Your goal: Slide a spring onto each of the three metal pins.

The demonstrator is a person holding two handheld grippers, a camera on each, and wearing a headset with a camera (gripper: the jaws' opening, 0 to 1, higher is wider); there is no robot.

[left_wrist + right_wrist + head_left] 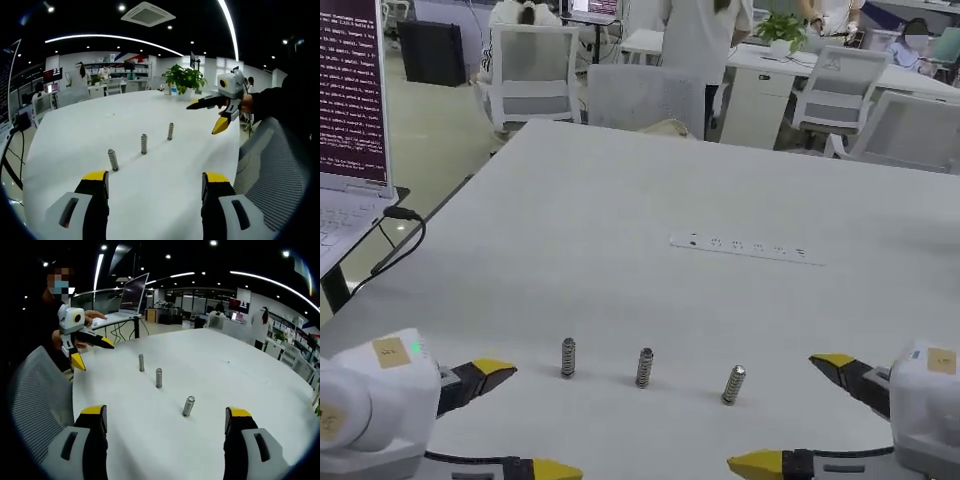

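Left claw [542,420] and right claw [775,410] both released, empty, held wide either side of the row, likely to avoid knocking it. Three springs [644,368] stand on their pins near the desk [620,200] front edge, rightmost tilted; task looks finished.

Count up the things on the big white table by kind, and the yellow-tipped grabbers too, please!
Springs: 3
Power strip: 1
Grippers: 2, the left gripper and the right gripper
Total: 6
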